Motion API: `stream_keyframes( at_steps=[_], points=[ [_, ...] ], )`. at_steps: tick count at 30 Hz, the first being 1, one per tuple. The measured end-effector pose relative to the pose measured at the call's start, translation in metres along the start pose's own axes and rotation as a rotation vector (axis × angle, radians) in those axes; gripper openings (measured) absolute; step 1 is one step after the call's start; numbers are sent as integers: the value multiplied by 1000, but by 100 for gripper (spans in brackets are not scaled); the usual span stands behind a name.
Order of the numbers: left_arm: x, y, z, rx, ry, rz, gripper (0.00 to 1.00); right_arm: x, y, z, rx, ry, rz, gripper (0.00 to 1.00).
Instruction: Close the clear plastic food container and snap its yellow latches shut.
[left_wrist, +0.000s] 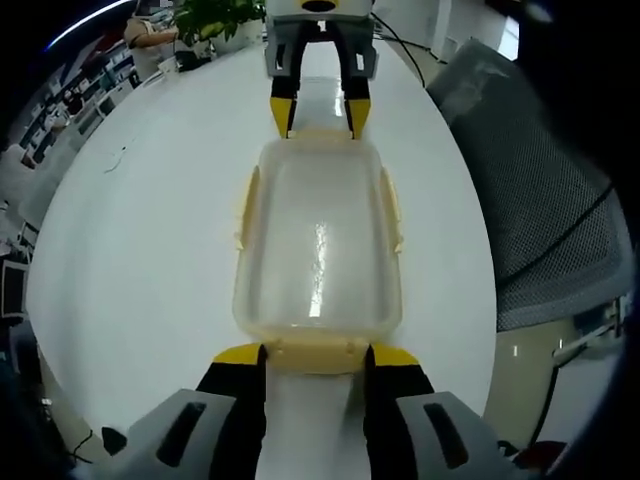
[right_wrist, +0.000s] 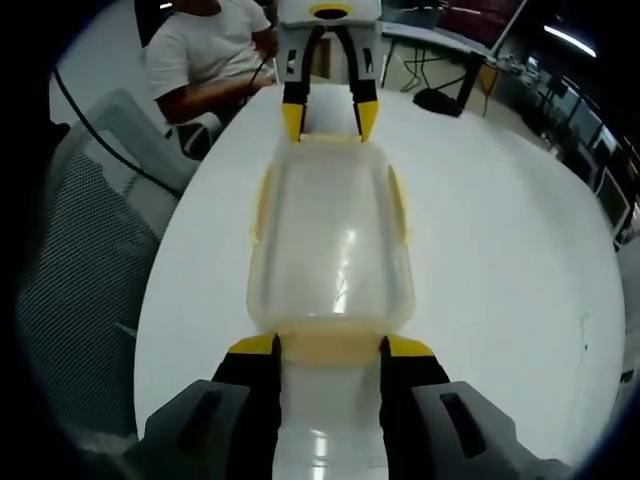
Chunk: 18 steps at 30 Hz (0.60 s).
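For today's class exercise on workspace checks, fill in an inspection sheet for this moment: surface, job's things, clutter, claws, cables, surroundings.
Surface: white table, glossy.
Job's things: clear container with lid on; yellow latches along its sides and ends.
Clutter: nothing seen.
Claws: left claw open at one short end latch, right claw open at the opposite end.
Cables: black cable on the table; another across the mesh chair.
Surroundings: potted plant, seated person.
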<state>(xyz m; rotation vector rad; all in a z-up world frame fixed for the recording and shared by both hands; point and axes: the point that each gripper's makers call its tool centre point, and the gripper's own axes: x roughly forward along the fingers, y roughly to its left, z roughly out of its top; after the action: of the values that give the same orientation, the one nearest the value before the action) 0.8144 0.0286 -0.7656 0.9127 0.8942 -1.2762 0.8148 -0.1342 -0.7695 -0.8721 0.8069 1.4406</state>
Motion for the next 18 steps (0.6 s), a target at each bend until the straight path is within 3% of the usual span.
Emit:
stream_keyframes(
  at_steps=[8, 18],
  points=[
    [-13, 0, 10, 4, 0, 10, 32, -20, 2, 6, 0, -12, -10, 35],
    [-29, -2, 34, 12, 0, 3, 32, -44, 6, 1, 3, -16, -14, 35]
  ],
)
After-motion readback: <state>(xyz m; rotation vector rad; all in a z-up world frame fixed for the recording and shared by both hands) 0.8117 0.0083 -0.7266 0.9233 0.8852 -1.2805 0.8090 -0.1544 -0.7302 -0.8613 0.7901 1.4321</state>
